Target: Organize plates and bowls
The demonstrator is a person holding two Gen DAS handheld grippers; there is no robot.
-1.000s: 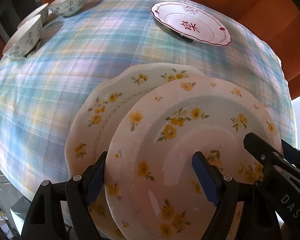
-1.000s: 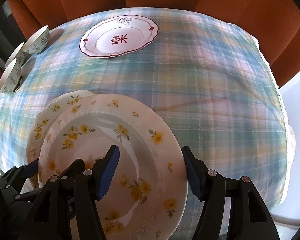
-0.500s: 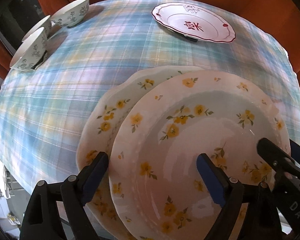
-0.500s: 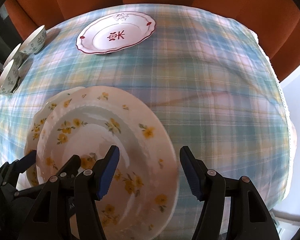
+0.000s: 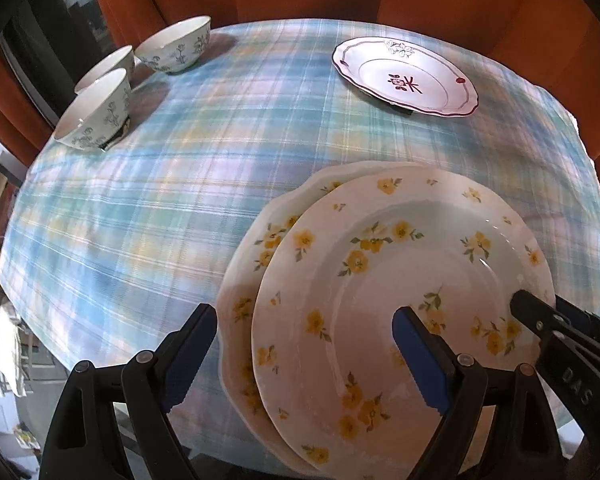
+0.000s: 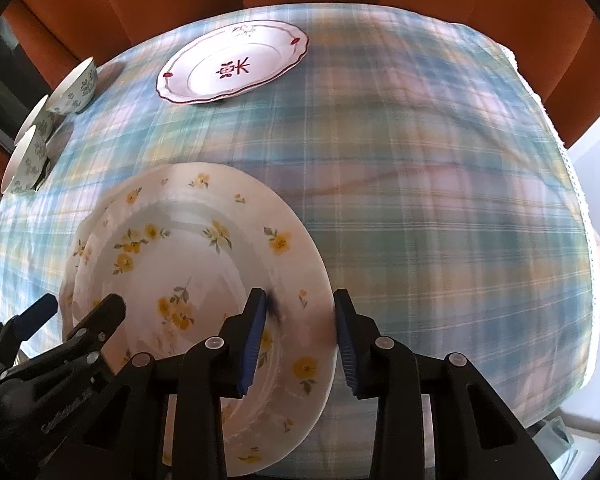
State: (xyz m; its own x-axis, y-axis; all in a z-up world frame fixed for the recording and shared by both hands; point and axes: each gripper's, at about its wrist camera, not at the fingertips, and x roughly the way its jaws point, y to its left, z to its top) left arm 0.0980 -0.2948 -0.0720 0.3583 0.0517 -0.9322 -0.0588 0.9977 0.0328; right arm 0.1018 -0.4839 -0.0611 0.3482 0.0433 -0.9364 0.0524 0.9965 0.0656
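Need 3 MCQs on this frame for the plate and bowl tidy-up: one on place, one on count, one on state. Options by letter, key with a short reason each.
1. Where does the red-trimmed plate sit?
A. On the far side of the table, alone
B. Stacked on the bowls
C. Under the yellow-flower plates

2. How many bowls stand on the tablecloth?
A. One
B. Three
C. Five

3. How do the yellow-flower plates lie?
A. Side by side, apart
B. One on the other, the top one offset
C. Standing upright in a rack

Key:
1 A: it lies flat by itself near the far edge, with nothing on it.
2 B: three patterned bowls cluster at the far left corner.
3 B: the lower plate's rim shows past the top plate on the left. The right gripper is closing with the top plate's rim between its fingers.
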